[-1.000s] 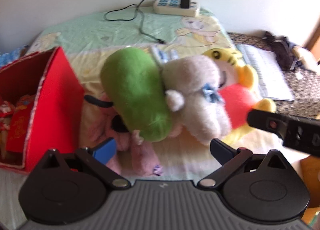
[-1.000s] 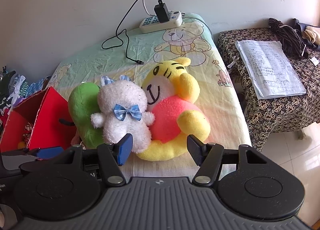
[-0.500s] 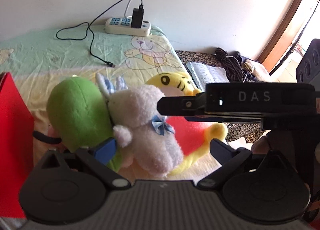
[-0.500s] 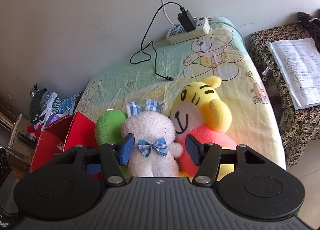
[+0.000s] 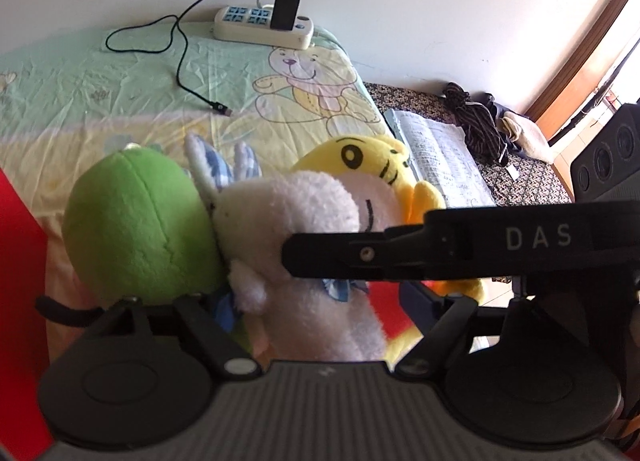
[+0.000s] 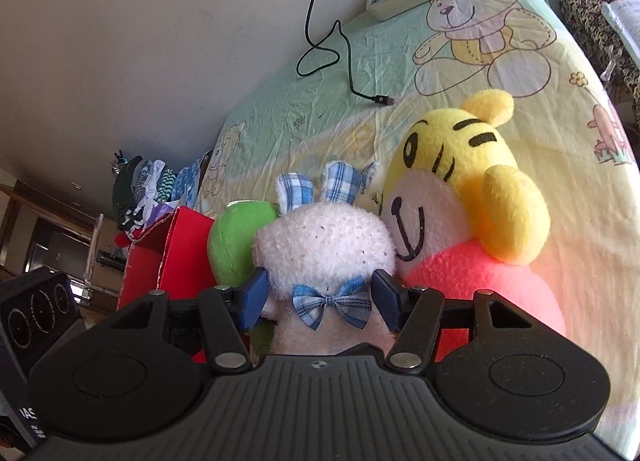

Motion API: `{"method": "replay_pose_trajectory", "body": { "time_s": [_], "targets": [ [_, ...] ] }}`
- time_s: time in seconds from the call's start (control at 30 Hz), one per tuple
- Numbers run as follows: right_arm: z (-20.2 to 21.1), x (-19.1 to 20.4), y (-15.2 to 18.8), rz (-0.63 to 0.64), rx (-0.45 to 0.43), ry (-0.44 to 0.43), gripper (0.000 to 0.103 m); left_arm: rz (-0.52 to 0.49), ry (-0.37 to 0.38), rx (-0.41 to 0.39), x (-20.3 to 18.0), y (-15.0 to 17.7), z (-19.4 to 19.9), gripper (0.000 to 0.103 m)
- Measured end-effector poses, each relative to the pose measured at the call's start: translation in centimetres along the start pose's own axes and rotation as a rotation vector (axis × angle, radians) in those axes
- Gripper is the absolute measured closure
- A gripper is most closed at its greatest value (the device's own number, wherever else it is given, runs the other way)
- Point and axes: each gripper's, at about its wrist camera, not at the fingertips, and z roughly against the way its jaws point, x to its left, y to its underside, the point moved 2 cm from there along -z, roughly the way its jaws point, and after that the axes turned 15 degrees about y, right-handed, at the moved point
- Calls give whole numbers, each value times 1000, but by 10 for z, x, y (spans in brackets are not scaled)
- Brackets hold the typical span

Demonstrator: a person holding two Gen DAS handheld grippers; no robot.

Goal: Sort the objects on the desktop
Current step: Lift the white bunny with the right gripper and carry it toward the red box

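A: Right wrist view first: where do the fingers point(image 6: 256, 295) stand?

B: The right gripper point(image 6: 322, 295) has its two blue-padded fingers spread around the neck of the white plush rabbit point(image 6: 324, 251), one on each side of its blue bow. The pads sit against or just beside the fur; I cannot tell whether they press it.

A: And the left gripper point(image 5: 320, 307)?

B: In the left wrist view its fingers are spread wide, with the rabbit's body point(image 5: 304, 245) between them. The left pad is half hidden behind the rabbit's arm, and the right gripper's black body, lettered DAS, crosses in front from the right.

A: What lies around the rabbit?

B: The green plush point(image 5: 136, 229) leans against its left side, touching. The yellow tiger plush point(image 6: 468, 197) with the pink-red body presses against its right side. All three lie on a desk covered with a pale green and yellow sheet point(image 6: 500, 53) printed with cartoon bears.

A: Farther out?

B: A red box point(image 6: 172, 257) stands just left of the green plush. Near the wall a white power strip point(image 5: 264, 23) holds a black charger, and its black cable point(image 5: 180, 61) trails loose on the sheet. To the right, a patterned side table carries an open notebook point(image 5: 440, 153) and dark clothes.
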Motion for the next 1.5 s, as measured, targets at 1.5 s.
{"method": "replay_pose_trajectory", "body": {
  "time_s": [1.5],
  "targets": [
    [-47,249,58,142,-174,-240,53,-278,-251,-192,130,32,279,25]
  ]
}}
